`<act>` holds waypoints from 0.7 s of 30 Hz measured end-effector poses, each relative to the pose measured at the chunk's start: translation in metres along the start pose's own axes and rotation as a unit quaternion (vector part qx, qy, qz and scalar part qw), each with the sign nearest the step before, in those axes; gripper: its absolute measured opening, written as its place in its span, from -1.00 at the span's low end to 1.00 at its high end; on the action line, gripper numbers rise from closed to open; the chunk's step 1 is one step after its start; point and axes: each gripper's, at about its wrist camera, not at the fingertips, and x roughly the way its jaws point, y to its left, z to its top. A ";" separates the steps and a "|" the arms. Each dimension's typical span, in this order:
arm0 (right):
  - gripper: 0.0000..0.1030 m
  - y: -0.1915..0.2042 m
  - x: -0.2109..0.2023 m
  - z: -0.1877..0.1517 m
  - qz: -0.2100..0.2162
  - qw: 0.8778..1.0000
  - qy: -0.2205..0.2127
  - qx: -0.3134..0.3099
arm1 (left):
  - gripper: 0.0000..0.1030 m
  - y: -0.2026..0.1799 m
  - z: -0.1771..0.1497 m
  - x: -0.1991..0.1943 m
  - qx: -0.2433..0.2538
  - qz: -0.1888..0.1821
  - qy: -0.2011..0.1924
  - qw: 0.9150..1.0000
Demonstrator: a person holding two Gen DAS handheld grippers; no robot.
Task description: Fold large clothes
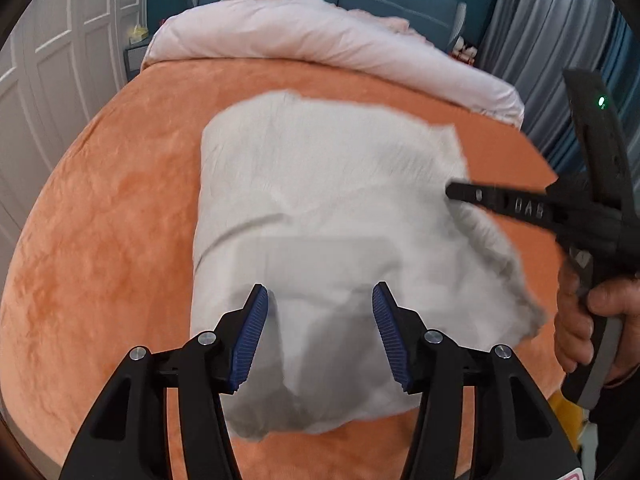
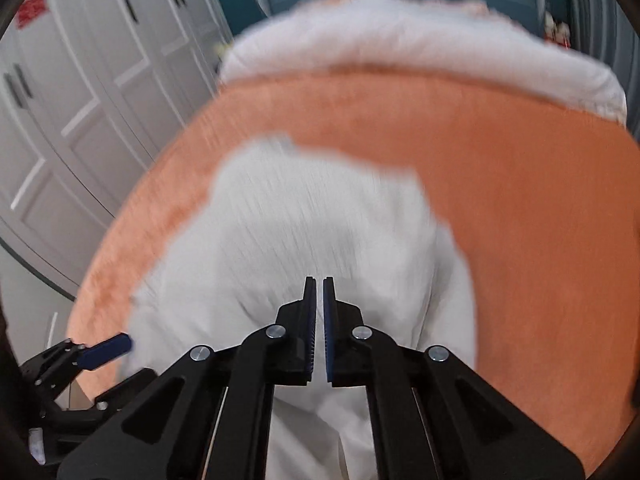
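While the left gripper (image 1: 318, 332) hovers with its jaws wide above the near end of the folded white garment (image 1: 328, 220), the right gripper (image 2: 319, 330), nearly closed, appears to pinch cloth, on the orange bed (image 1: 100, 220).

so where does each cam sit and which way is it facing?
Left wrist: on the left gripper, jaws open, looking down the bed over the white garment; right gripper and hand at the right edge.
Right wrist: on the right gripper, jaws almost shut over the garment; left gripper lower left.
Shared: garment, bed, duvet, wardrobe.
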 end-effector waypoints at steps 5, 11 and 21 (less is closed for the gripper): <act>-1.00 -0.012 0.029 -0.058 -0.003 0.999 0.035 0.017 | 0.12 0.009 -0.029 0.014 0.008 0.020 0.014 1.000; -1.00 -0.033 0.028 -0.070 0.026 0.995 0.053 0.078 | 0.12 0.006 -0.044 0.024 0.017 0.044 0.001 0.999; -1.00 0.004 -0.028 -0.115 0.002 0.998 0.066 -0.019 | 0.10 0.000 -0.051 -0.005 -0.029 0.042 0.000 0.999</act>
